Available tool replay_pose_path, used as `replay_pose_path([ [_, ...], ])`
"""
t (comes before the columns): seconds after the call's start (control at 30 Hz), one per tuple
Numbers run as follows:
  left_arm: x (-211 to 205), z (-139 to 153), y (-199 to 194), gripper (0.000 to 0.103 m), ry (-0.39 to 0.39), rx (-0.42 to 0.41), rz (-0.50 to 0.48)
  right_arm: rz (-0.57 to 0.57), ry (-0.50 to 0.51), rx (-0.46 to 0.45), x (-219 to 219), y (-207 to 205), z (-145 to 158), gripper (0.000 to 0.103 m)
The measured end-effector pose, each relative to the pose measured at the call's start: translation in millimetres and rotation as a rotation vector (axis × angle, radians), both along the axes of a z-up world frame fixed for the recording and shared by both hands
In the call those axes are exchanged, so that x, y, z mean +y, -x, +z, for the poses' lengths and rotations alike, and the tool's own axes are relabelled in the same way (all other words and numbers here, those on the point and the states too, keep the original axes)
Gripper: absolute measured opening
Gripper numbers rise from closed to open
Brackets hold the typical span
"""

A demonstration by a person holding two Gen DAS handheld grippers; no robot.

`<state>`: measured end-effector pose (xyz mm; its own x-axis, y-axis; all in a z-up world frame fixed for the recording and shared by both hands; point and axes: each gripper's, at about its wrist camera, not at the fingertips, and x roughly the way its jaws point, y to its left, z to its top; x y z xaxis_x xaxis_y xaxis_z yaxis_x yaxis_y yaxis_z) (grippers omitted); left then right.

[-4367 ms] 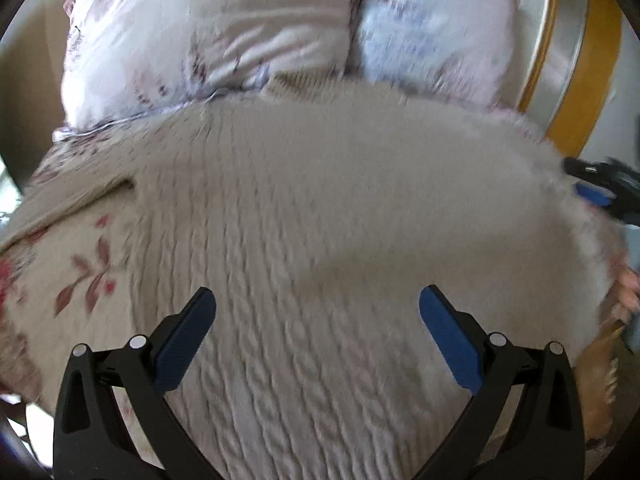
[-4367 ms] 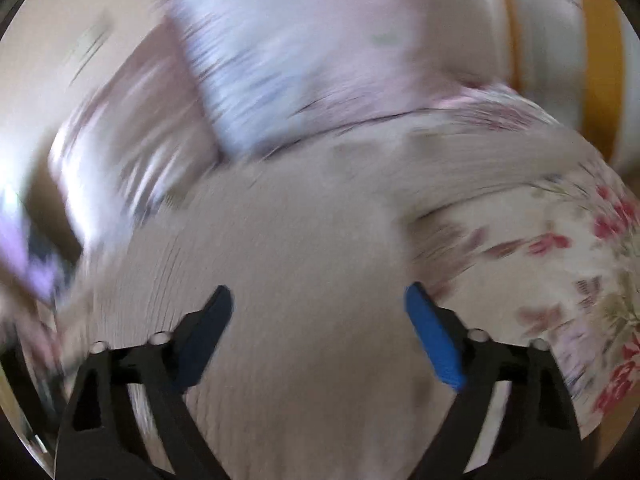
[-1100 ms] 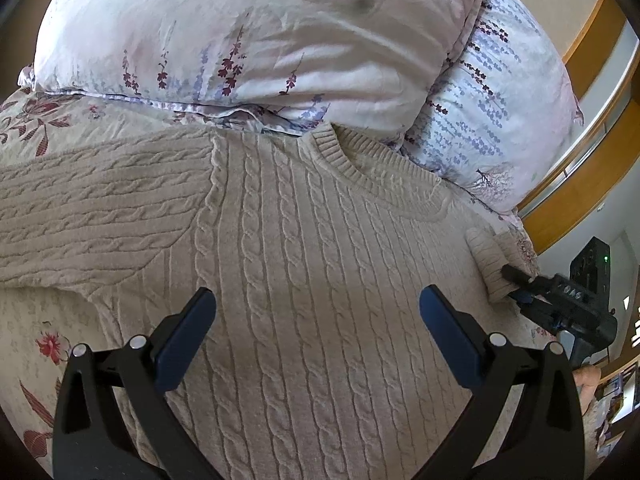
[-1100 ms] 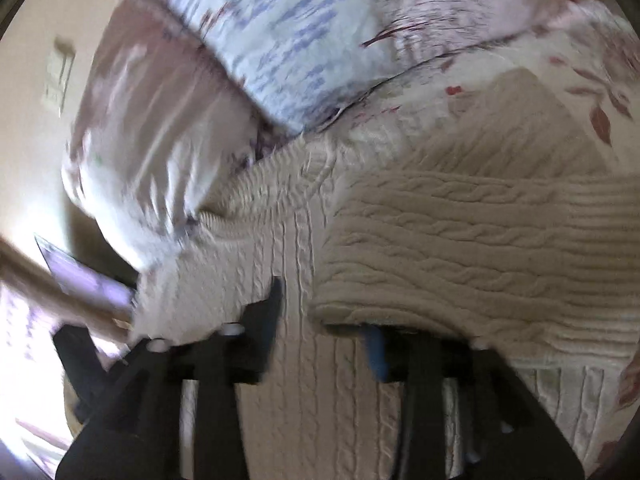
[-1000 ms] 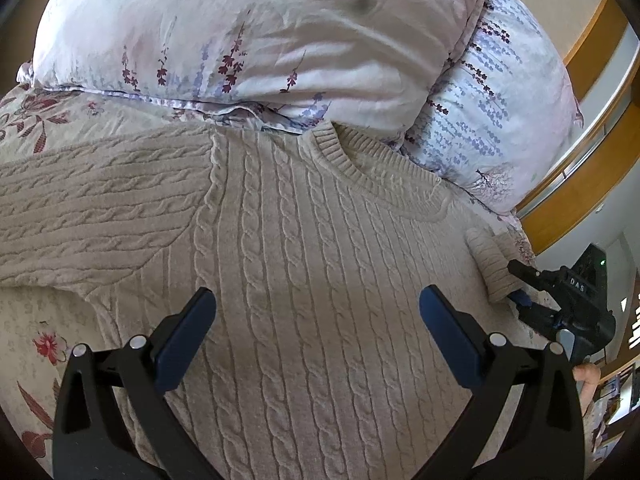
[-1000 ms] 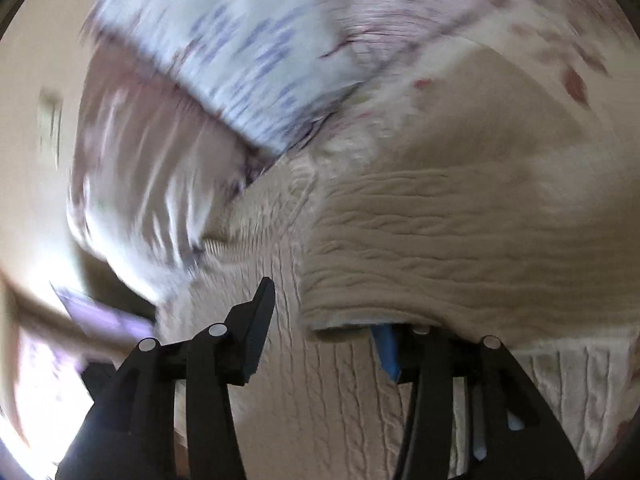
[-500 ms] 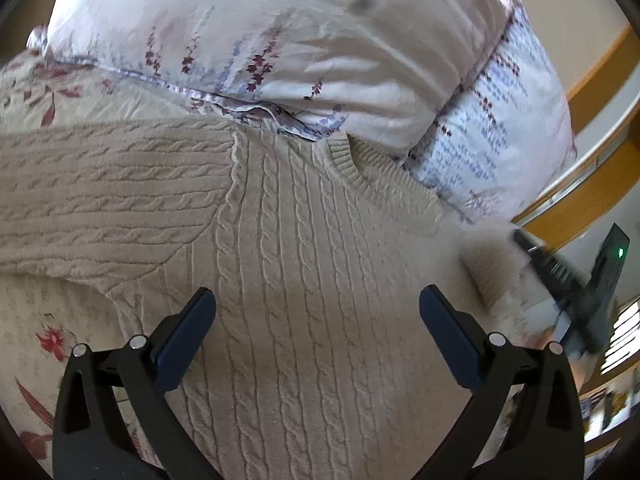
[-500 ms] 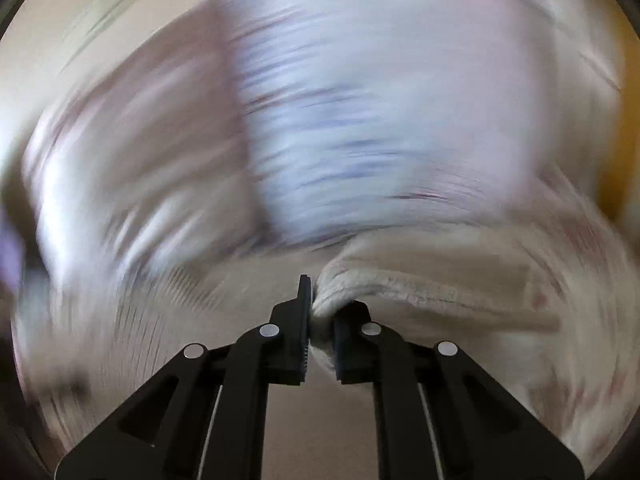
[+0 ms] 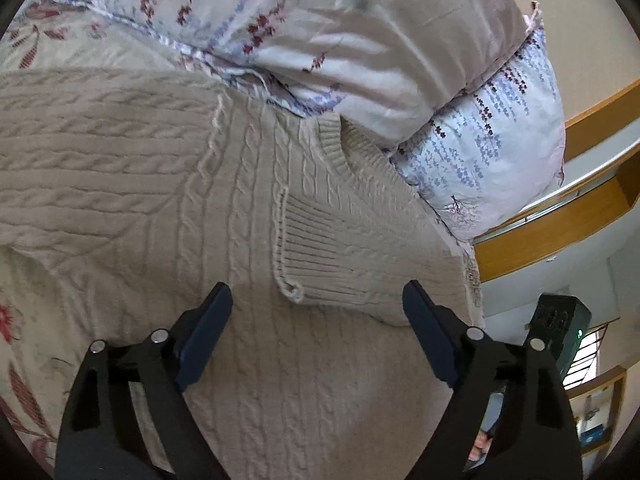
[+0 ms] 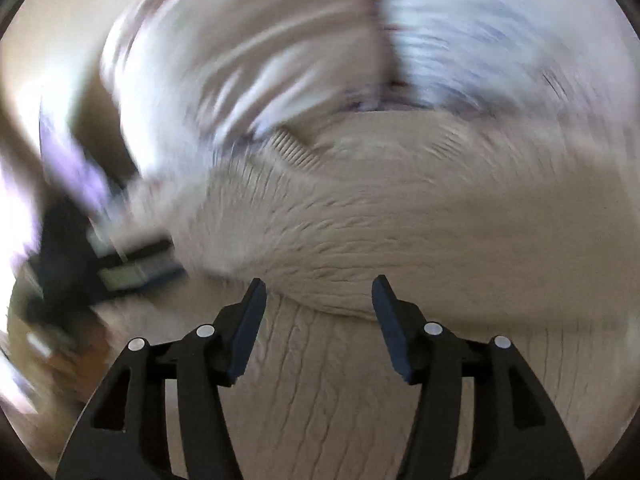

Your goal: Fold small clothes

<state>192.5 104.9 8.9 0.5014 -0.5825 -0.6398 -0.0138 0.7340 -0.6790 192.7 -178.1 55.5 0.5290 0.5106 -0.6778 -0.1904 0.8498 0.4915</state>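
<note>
left wrist view: sweater (image 9: 224,216) lies flat below the pillows (image 9: 360,40), one sleeve (image 9: 352,252) folded across its chest. left gripper (image 9: 316,332) and right gripper (image 10: 316,320) hover released. next, fold the opposite sleeve (image 9: 88,152) inward, cuffs aligned.

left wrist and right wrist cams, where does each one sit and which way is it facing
Left wrist: rides the left tongs, looking down over the cable-knit sweater toward the pillows; its own open blue-padded fingers show.
Right wrist: rides the right tongs, heavily blurred, facing the folded-over sleeve with pillows behind; its own open fingers show.
Shared: the sweater, its ribbed collar and the pillows.
</note>
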Motion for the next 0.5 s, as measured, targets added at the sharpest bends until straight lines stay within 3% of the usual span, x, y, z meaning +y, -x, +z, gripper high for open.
replay_pose_path([
  [0.03,-2,-1,-3,0.085,-0.001,0.016,-0.002,-0.067,-0.111,0.052,-27,2,-5,0.057],
  [0.13,-9,-3,-10,0.08,-0.002,0.036,-0.012,-0.242,-0.291,0.144,-90,17,-22,0.057],
  [0.33,-18,-6,-29,0.066,0.0,0.066,0.0,-0.549,-0.399,0.191,-165,39,-50,0.056],
  [0.43,-24,-10,-38,0.045,-0.004,0.072,-0.006,-0.605,-0.436,0.176,-176,33,-58,0.049],
  [0.5,-30,-15,-47,0.012,0.004,0.079,-0.028,-0.634,-0.416,0.142,-181,21,-59,0.038],
])
